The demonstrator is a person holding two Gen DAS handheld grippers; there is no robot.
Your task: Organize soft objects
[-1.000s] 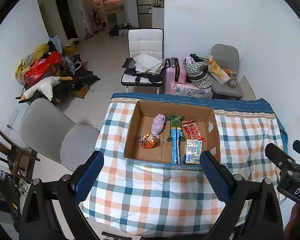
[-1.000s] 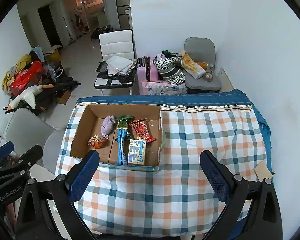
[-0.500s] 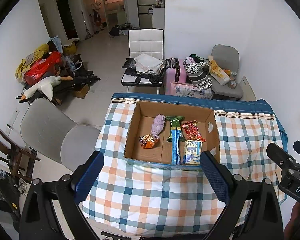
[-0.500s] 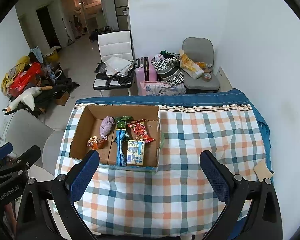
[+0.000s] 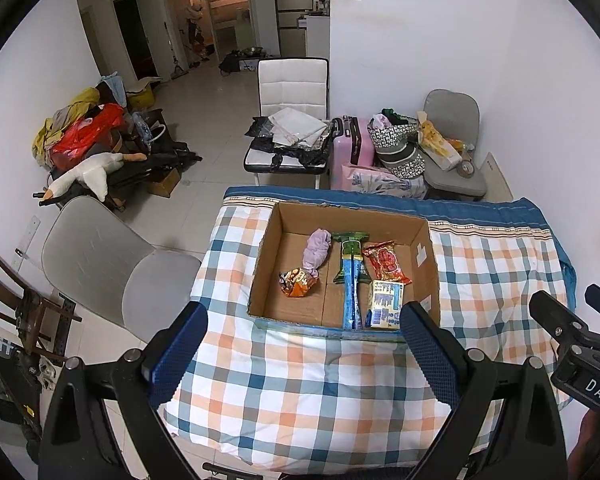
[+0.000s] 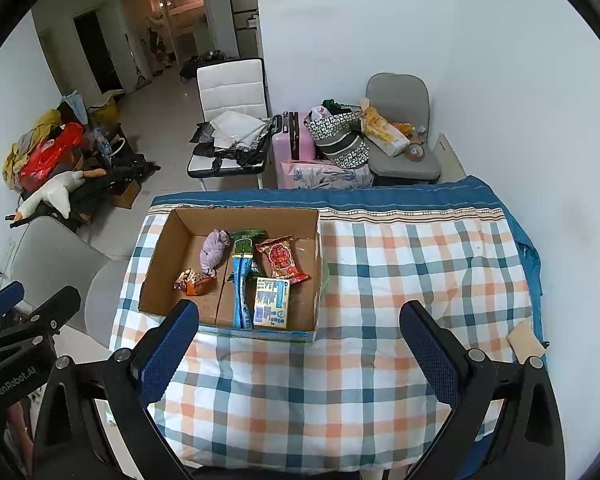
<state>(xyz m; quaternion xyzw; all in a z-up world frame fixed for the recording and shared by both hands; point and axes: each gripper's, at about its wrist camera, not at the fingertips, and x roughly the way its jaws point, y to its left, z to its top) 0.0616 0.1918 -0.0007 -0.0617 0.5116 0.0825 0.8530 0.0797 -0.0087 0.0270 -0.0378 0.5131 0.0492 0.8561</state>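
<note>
An open cardboard box (image 5: 426,248) (image 6: 160,256) sits on a plaid-covered table (image 5: 300,392) (image 6: 400,280). Inside lie a lilac cloth bundle (image 5: 318,250) (image 6: 213,249), an orange snack bag (image 5: 296,282) (image 6: 192,281), a green and blue long packet (image 5: 351,276) (image 6: 242,276), a red snack bag (image 5: 386,262) (image 6: 282,259) and a yellow-blue packet (image 5: 385,304) (image 6: 271,303). My left gripper (image 5: 304,354) is open and empty, held above the table's near edge in front of the box. My right gripper (image 6: 300,356) is open and empty, above the table right of the box.
A grey chair (image 5: 100,264) stands left of the table. Behind the table are a white chair with papers (image 5: 290,136), a pink suitcase (image 5: 350,144), bags and a grey chair (image 5: 452,152). Clutter and a plush goose (image 5: 88,174) lie by the left wall. A tan card (image 6: 526,340) lies at the table's right edge.
Both views have shifted only slightly; the right gripper has drifted a little. Nothing was grasped or moved in the box.
</note>
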